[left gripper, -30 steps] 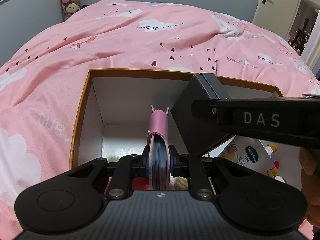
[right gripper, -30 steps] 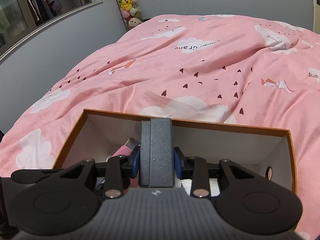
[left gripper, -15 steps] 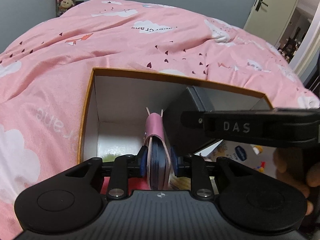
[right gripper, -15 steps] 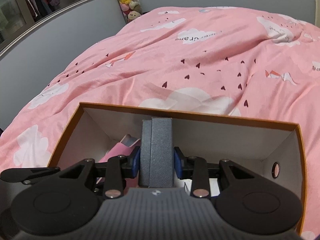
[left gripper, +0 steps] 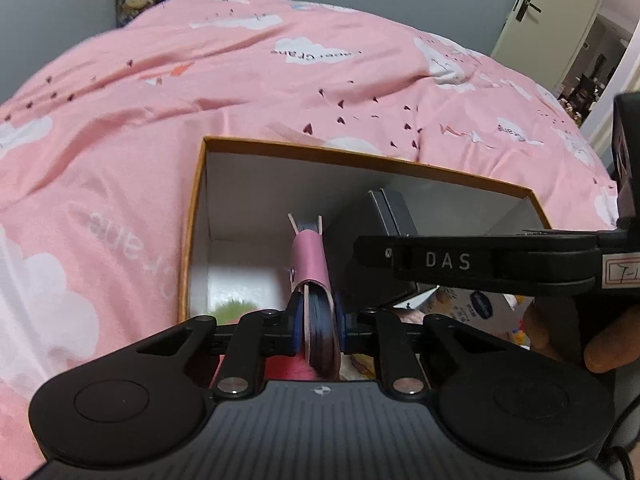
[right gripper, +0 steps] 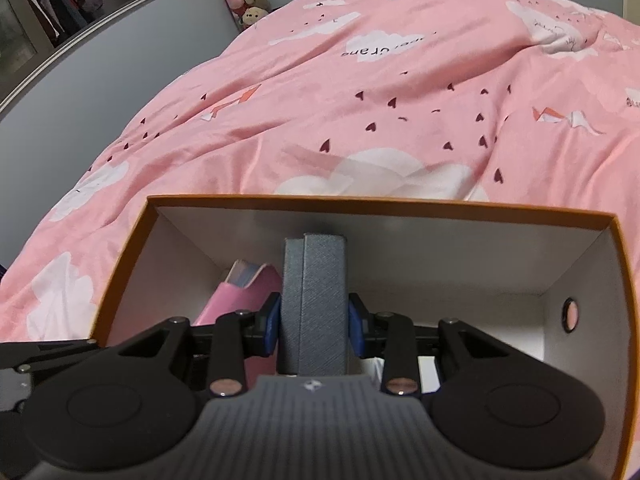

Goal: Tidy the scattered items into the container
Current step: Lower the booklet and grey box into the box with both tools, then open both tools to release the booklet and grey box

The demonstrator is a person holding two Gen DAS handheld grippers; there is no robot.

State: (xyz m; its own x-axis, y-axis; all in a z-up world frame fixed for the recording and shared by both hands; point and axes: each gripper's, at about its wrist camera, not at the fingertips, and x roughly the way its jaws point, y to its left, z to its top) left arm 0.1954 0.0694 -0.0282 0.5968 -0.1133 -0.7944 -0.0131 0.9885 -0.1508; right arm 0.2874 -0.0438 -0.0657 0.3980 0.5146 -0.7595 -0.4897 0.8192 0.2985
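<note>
Right now both grippers are down over the open box (right gripper: pixel 380 203), which sits on the pink bedspread (right gripper: pixel 360 100) w/ its orange rim showing on all far sides. Biggest item in play is the grey case (right gripper: pixel 314 304): right gripper (right gripper: pixel 314 322) has its jaws pinching it upright on its flat sides, its lower part already below the rim, roughly mid-box. Just left of it is the pink pouch (left gripper: pixel 310 264), jaws of the left gripper (left gripper: pixel 316 326) squeezed on it edge-up, also inside the box walls; case and pouch are v. close, can't tell if touching.

Step in hand, as I read it: lower and let go. To do it well, I'd bring each item down till it's resting on what's below before spreading the jaws, so nothing tips. Release one at a time, prob. the case first since it's bulkier & could knock the pouch over.

Room: right half of the box looks open, white floor visible toward the wall w/ the round hole (right gripper: pixel 570 316). Left side is tighter, w/ something green (left gripper: pixel 232 308) & a fuzzy pink thing (left gripper: pixel 288 368) low down. A printed packet (left gripper: pixel 476 304) lies under the right gripper's arm. Lift straight up afterwards to miss the near rim, which the cameras don't show.
</note>
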